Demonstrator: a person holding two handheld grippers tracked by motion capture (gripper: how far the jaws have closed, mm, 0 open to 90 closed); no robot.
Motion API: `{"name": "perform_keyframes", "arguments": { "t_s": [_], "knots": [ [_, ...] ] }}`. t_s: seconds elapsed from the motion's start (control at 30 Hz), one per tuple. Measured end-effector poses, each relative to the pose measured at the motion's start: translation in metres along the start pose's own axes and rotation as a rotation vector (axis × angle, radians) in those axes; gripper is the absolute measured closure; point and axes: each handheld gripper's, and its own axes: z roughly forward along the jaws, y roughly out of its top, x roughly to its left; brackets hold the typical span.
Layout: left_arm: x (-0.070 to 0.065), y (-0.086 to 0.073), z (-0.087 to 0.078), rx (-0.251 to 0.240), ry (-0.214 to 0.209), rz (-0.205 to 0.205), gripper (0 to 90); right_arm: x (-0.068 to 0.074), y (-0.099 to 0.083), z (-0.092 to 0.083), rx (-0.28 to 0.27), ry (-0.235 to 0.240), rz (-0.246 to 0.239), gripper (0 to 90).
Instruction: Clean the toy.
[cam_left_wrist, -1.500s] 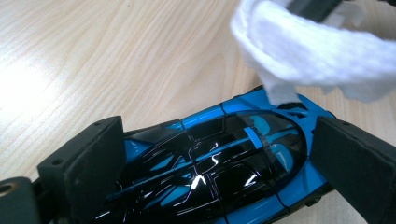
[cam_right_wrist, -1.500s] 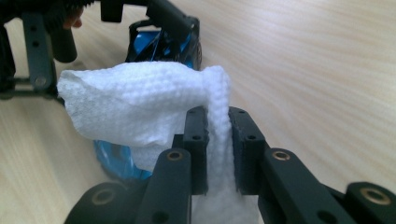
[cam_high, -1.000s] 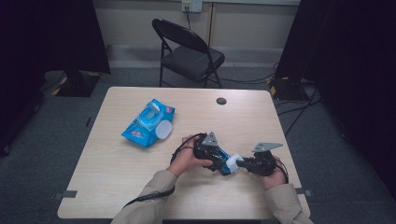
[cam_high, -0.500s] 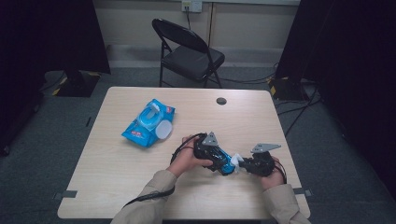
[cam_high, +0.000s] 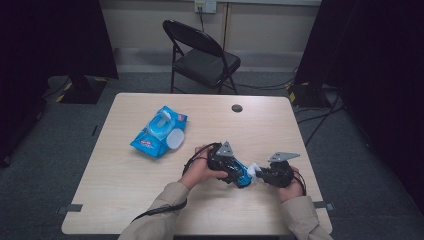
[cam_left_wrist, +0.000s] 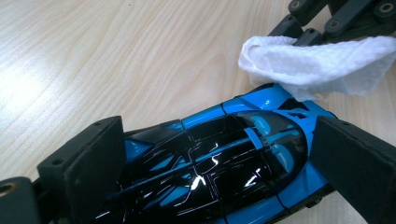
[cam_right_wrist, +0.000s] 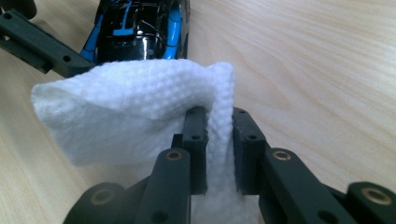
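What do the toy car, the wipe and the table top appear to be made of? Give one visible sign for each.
Toy car: glossy painted plastic or metal, hard to tell which; sharp light reflections run across its blue and black body.
Wipe: soft white nonwoven cloth or paper; it folds limply and has a dimpled weave.
Table top: pale wood-look laminate, probably; printed grain under a smooth, slightly shiny surface.

Recording studio — black curtains (cam_high: 55, 40), folding chair (cam_high: 202, 55), floor cables (cam_high: 310, 100)
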Motion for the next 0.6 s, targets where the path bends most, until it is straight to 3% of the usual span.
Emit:
{"name": "perform_keyframes", "arguments": {
  "t_s": [0.6],
  "knots": [
    [-0.002, 0.001, 0.001, 0.001, -0.004, 0.004, 3.2, -0.001, 0.025, 0.023, 0.025, -0.005, -0.008, 77.6]
  ]
}}
